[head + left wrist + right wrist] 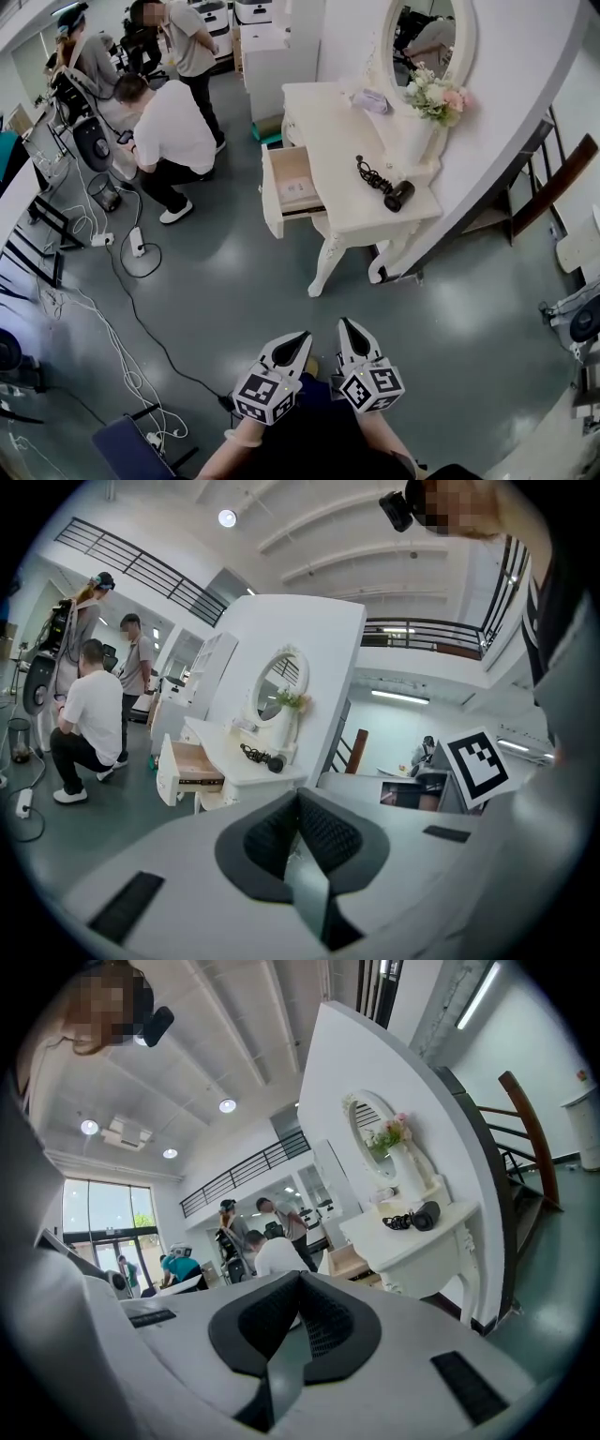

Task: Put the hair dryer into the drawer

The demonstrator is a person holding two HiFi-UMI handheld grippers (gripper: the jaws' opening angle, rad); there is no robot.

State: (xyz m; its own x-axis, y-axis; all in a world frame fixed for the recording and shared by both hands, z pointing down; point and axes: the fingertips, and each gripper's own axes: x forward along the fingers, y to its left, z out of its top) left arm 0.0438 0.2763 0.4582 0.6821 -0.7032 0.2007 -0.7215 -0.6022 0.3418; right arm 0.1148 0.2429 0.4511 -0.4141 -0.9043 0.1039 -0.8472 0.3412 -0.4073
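Note:
A black hair dryer (pixel 397 195) with its coiled cord lies on the white dressing table (pixel 337 150), near the vase; it also shows as the hair dryer (pixel 272 762) and the hair dryer (pixel 425 1216). The table's drawer (pixel 292 187) stands pulled out, with a paper lying inside. My left gripper (pixel 300 339) and right gripper (pixel 346 326) are held side by side over the floor, well short of the table. Both have their jaws shut with nothing between them, seen also at the left gripper (pixel 298 799) and right gripper (pixel 300 1281).
A person in white (pixel 169 141) crouches left of the drawer, and others stand behind. Cables and a power strip (pixel 137 242) trail over the grey floor at left. An oval mirror (pixel 427 42) and a flower vase (pixel 412 127) stand on the table. A wooden stair rail (pixel 548 183) is at right.

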